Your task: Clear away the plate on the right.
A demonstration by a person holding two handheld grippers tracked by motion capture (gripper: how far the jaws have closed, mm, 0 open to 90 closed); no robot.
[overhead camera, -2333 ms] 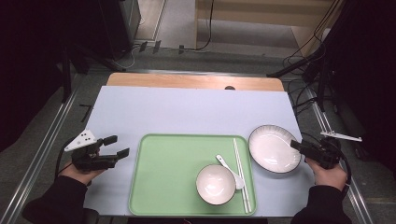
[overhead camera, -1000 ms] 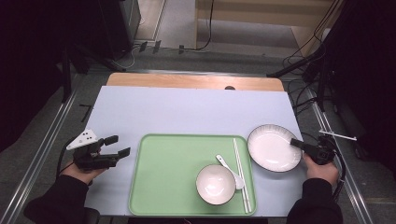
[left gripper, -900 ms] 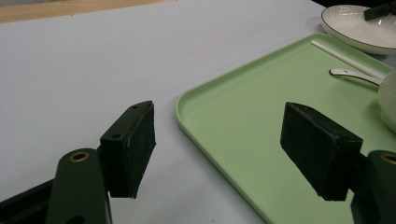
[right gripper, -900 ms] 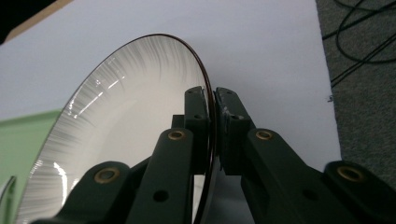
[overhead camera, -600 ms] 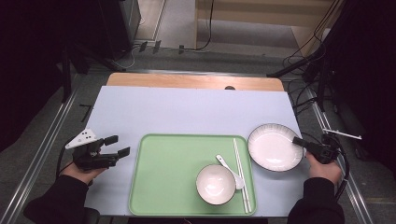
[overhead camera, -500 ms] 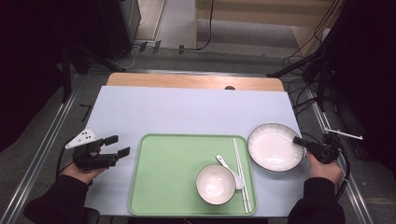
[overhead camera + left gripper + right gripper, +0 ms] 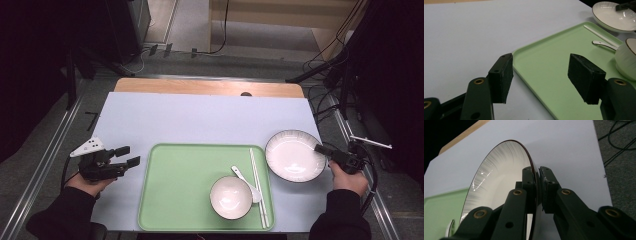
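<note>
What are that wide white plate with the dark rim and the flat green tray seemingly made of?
The wide white plate with the dark rim, clamped at its edge by the right gripper, looks like glazed ceramic: it is glossy, with bright glints and fine streaks radiating under the glaze. The flat green tray looks like moulded plastic: one even matte colour, rounded corners, a low raised lip. Neither can be told for certain by sight.

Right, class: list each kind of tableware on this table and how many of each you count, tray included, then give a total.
Plate: 1
Bowl: 1
Spoon: 1
Chopsticks: 2 (one pair)
Tray: 1
Total: 6
</note>
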